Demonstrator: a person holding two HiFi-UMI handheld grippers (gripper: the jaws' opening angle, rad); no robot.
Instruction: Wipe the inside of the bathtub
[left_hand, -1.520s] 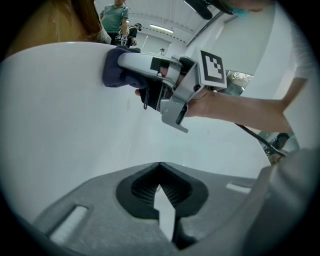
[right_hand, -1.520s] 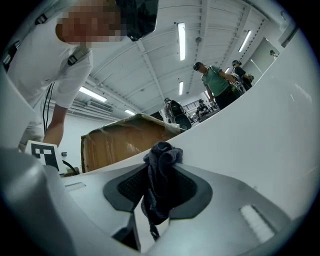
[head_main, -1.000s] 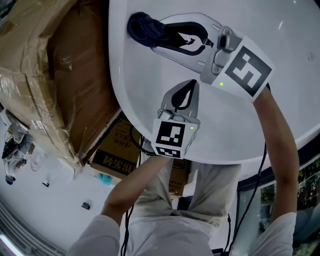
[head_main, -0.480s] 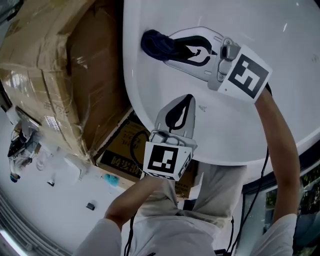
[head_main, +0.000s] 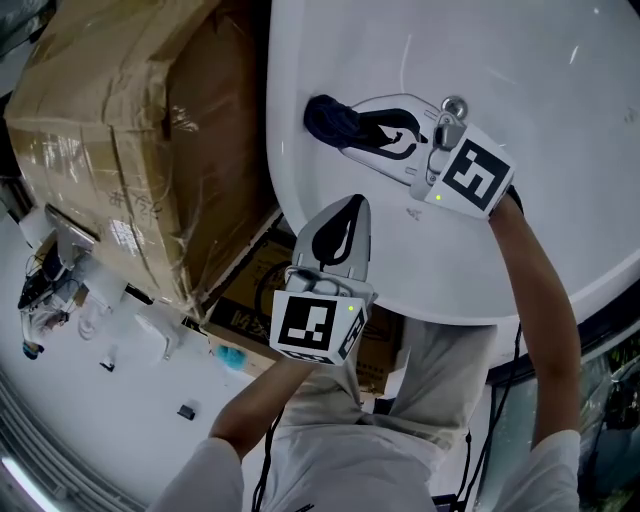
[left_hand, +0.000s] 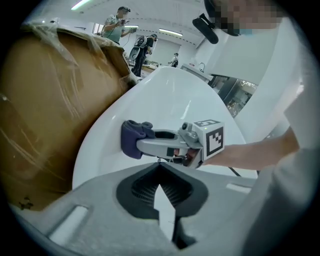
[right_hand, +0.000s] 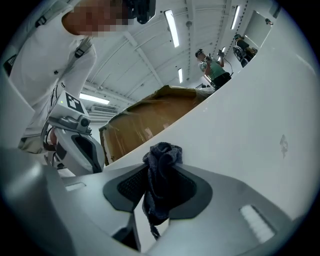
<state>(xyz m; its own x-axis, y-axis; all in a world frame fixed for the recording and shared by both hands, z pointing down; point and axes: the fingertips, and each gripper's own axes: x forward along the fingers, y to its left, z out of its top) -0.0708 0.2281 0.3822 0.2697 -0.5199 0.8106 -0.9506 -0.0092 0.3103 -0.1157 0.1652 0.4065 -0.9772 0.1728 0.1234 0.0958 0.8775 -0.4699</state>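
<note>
Against the inner wall of the bathtub (head_main: 540, 140), just below the rim on its box-facing side: one dark blue cloth (head_main: 322, 118), bunched, is clamped between the jaws of the right tool (head_main: 346, 126) and pressed to the white wall. Over the bathtub's near rim, the left tool (head_main: 352, 208) is held with jaws drawn together and nothing gripped; it touches neither cloth nor wall. Contents of the bathtub: the cloth and the right tool only; no water, foam or loose item is seen. Progress is judged as wiping under way; no streaks or dirt are visible, so the wiped and unwiped areas cannot be told apart. Beside the bathtub, one large film-wrapped cardboard box (head_main: 120, 150) is noted, contents hidden.
</note>
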